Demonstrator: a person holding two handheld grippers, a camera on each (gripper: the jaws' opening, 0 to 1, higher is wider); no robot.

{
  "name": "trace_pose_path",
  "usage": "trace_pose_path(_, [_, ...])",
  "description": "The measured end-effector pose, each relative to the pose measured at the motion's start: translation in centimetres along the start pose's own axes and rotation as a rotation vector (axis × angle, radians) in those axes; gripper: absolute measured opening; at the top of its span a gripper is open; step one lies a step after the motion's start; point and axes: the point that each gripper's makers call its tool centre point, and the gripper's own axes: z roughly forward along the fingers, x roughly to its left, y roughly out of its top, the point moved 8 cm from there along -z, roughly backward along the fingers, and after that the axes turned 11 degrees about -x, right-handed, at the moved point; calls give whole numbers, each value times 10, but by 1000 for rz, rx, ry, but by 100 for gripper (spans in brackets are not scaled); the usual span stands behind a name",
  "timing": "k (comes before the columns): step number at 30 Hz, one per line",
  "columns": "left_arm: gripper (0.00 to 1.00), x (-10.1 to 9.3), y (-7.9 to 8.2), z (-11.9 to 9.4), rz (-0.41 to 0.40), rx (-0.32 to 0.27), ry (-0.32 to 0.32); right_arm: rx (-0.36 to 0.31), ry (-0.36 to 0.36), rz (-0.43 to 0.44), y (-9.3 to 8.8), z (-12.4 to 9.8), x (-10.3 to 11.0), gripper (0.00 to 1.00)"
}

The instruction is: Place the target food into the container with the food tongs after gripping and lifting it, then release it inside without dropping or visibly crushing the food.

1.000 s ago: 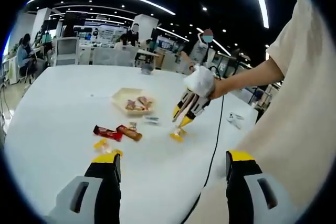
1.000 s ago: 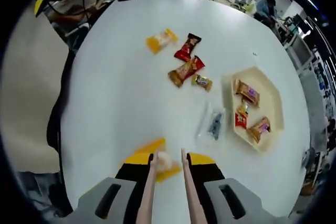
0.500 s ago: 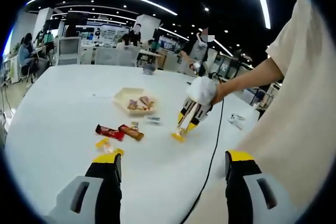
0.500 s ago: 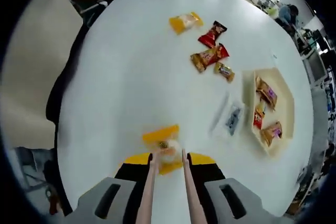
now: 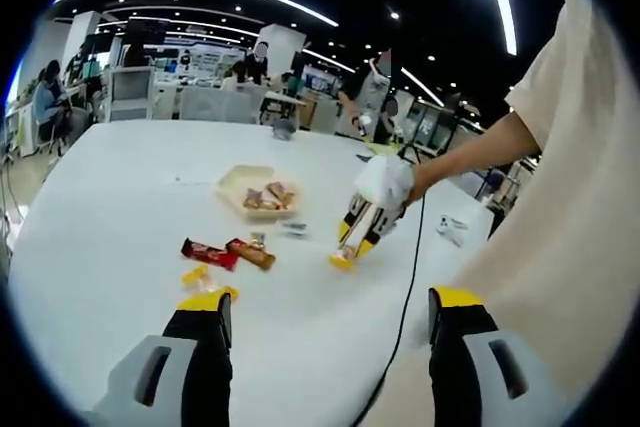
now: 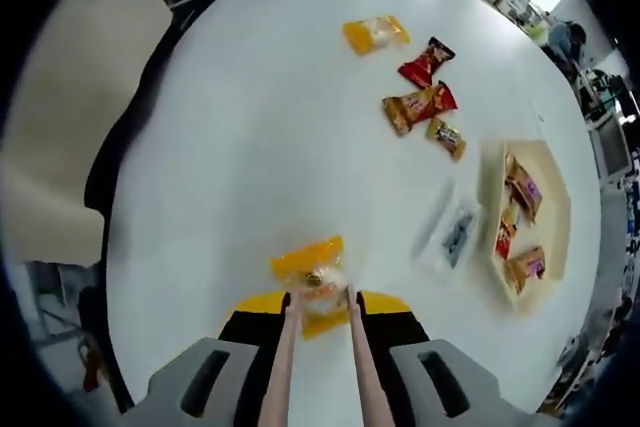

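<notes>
Yellow-wrapped snack (image 6: 312, 277) pinched between slim tong arms (image 6: 283, 347), low over white table; cream tray container (image 6: 552, 209) well apart, several wrapped bars inside, flat on table; from left gripper view, snack (image 5: 341, 263) at tong tips

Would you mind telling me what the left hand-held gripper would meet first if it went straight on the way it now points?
Probably bare white table first; farther along, roughly, lie the brown snack bar and beige tray. Depth is unclear, so this is a guess.
</notes>
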Motion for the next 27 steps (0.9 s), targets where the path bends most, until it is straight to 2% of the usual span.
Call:
trace_pose_path(7, [81, -2, 0, 2, 9, 4, -9, 5, 5, -20, 1, 1, -1, 26])
trace_pose_path(27, [80, -5, -5, -5, -1, 6, 10, -5, -14, 18, 0, 4, -1, 26])
